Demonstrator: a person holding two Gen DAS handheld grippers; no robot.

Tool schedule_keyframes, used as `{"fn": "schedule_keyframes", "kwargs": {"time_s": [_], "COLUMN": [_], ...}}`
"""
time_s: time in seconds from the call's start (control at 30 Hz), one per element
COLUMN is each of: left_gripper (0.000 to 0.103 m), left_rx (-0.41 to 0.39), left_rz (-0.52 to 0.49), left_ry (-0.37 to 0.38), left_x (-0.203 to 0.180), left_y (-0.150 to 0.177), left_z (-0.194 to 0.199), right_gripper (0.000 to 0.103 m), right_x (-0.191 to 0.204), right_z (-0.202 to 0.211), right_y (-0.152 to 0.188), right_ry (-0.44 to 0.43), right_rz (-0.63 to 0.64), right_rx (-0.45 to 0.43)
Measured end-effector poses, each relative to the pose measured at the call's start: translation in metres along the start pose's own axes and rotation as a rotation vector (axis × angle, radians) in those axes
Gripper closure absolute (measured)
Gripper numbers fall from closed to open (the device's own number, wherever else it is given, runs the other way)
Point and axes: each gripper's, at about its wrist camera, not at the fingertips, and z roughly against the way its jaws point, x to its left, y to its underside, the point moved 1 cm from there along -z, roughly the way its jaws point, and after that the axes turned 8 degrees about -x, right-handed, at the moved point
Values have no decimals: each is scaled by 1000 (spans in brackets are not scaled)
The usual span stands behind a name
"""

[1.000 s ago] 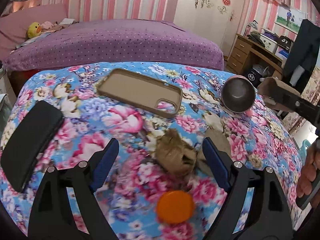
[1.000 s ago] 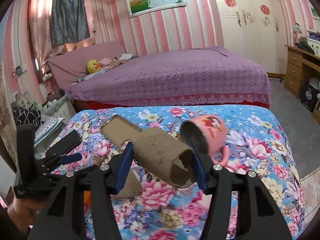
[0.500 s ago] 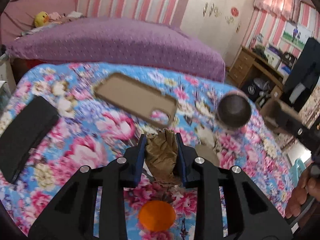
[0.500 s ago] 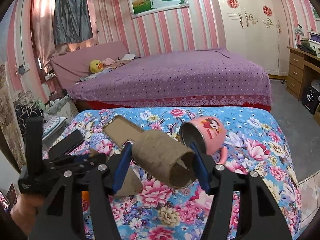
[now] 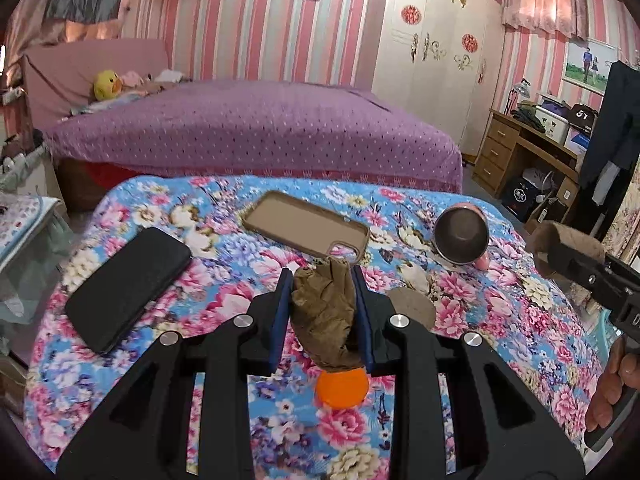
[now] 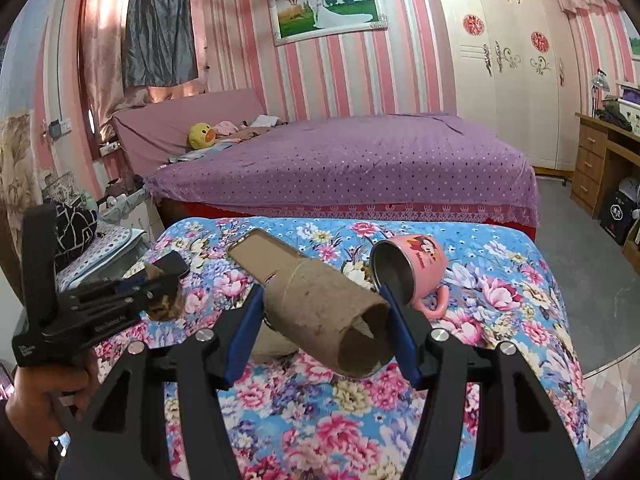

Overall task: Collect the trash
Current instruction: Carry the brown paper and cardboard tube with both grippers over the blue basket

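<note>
My left gripper (image 5: 322, 284) is shut on a crumpled brown paper wad (image 5: 326, 316) and holds it above the floral-cloth table (image 5: 160, 288); it also shows in the right wrist view (image 6: 164, 296). My right gripper (image 6: 320, 304) is shut on a cardboard tube (image 6: 324, 316), held above the table; the tube also shows at the right of the left wrist view (image 5: 560, 252). An orange cap (image 5: 341, 387) and a flat brown cardboard piece (image 5: 414, 306) lie on the cloth under the left gripper.
A black phone (image 5: 128, 284), a tan phone case (image 5: 306, 224) and a tipped pink mug (image 6: 412, 268) lie on the table. A purple bed (image 6: 360, 160) stands behind it. A wooden desk (image 5: 532, 148) is at the right.
My left gripper closed on the paper wad and lifted it off the cloth. The right gripper kept hold of the tube and rose slightly.
</note>
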Motion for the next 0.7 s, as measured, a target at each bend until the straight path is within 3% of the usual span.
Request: {"fn": "schedule_keyframes", "kwargs": {"time_s": [0.4,0.7], "left_gripper": [75,75], "left_rx": [-63,-84], "left_rz": [0,-26], "left_ry": [-19,11], "left_x": [-6,-46], "left_y": [0,-1], "left_z": [48,74], "right_gripper": [45,45], "right_x": [-3,-33], "right_z": [47,91], "right_y": [1,-4], "right_ry": [19,84], "right_rz": [2,18], "right_rx": [-40,-68]}}
